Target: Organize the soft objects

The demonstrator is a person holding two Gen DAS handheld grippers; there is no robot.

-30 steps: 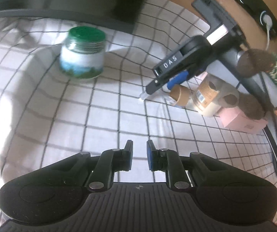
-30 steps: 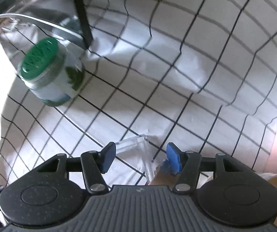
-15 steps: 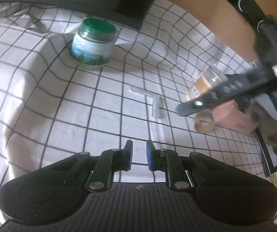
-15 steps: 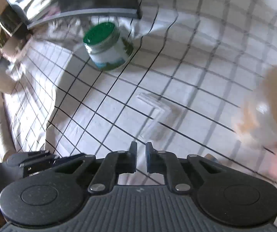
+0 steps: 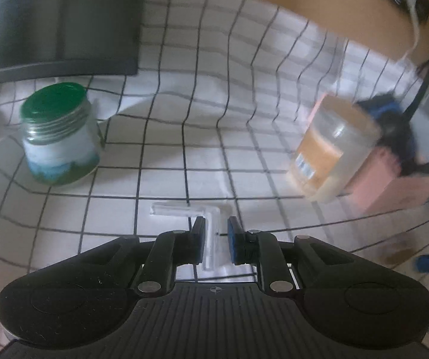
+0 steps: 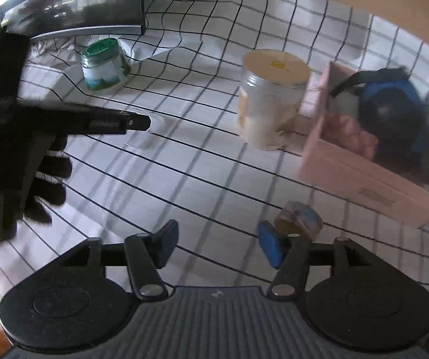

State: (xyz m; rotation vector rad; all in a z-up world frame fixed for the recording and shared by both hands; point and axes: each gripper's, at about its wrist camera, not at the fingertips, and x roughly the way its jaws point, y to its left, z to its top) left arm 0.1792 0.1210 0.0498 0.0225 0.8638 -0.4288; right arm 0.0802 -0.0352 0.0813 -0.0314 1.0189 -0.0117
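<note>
A clear L-shaped plastic piece (image 5: 209, 230) lies on the checked cloth (image 5: 169, 155). My left gripper (image 5: 215, 232) is slightly open, its fingers on either side of one leg of the piece, not touching it. My right gripper (image 6: 215, 239) is wide open and empty above the cloth (image 6: 202, 161), with a tape roll (image 6: 299, 220) just beyond its right finger. The left gripper shows in the right wrist view (image 6: 136, 122) at the left, held by a black-gloved hand. A pink box (image 6: 367, 176) at the right holds a blue-and-black soft object (image 6: 391, 110).
A green-lidded jar (image 5: 58, 134) stands at the left, also in the right wrist view (image 6: 103, 64). A tan-lidded clear jar (image 5: 334, 146) leans by the pink box (image 5: 394, 179), also in the right wrist view (image 6: 271, 98). A dark monitor (image 5: 55, 21) stands at the back.
My left gripper has moved forward and opened a little around the clear piece. My right gripper has pulled back to the right and opened wide.
</note>
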